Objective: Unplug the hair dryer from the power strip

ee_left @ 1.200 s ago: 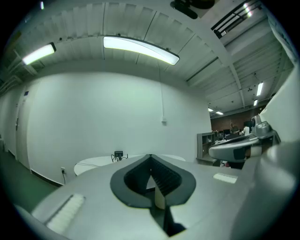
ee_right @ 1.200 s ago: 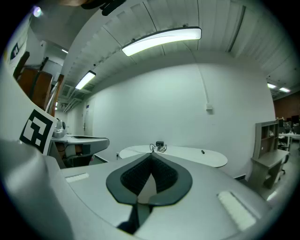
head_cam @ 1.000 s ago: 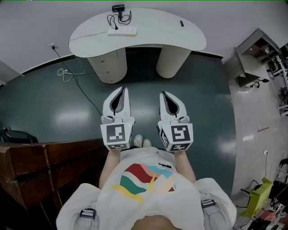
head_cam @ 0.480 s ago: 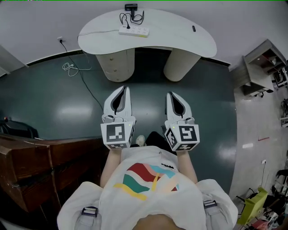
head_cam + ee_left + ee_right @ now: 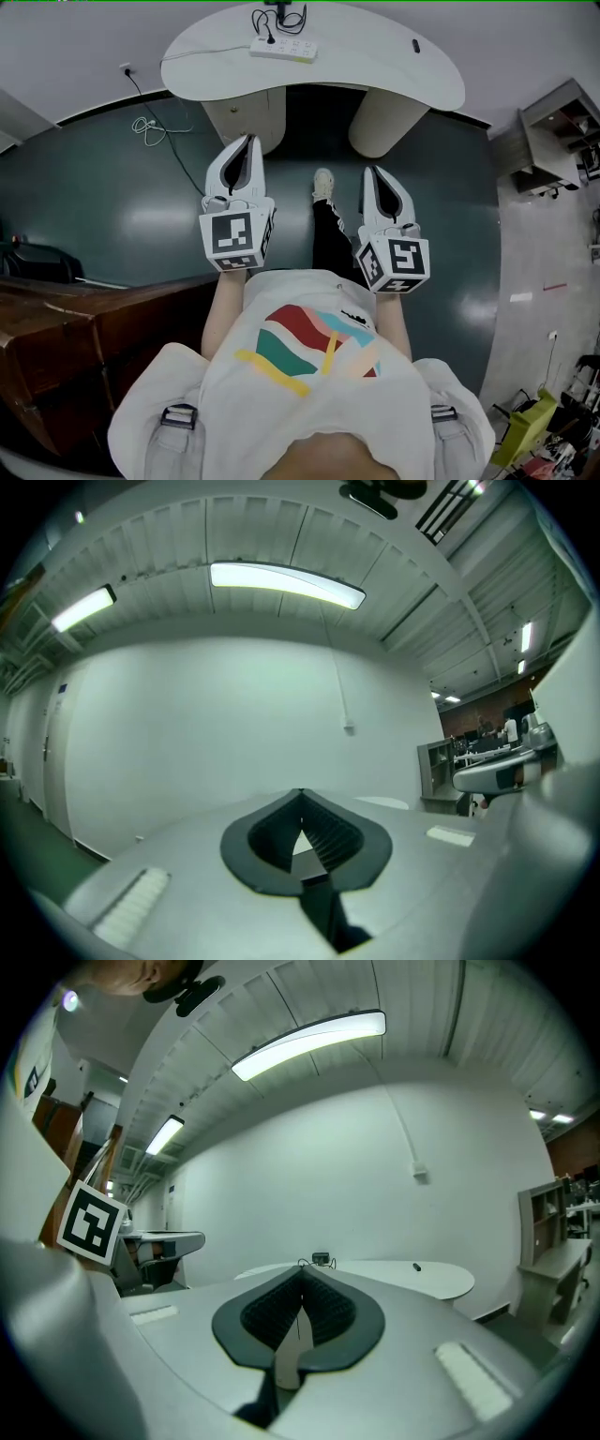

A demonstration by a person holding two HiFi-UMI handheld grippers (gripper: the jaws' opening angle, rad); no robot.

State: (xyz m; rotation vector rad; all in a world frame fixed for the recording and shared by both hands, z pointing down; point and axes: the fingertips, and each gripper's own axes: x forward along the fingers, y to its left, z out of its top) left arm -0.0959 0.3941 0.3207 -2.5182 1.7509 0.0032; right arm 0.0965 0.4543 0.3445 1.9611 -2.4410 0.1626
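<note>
Left gripper (image 5: 248,142) and right gripper (image 5: 369,173): jaws together, nothing between them, both held level ahead of the body. Over the last second the person stepped forward, one white shoe (image 5: 322,182) leading, and the curved white surface (image 5: 394,70) came nearer, though it was still well apart from both grippers. White rectangular power strip (image 5: 283,49) lay at the surface's far left with a black cord (image 5: 272,21) plugged into it. Small dark body (image 5: 321,1259) just behind it was judged to be the hair dryer, too small to confirm. Approach only: plug untouched, and the jaws would have to open before any grasp.
</note>
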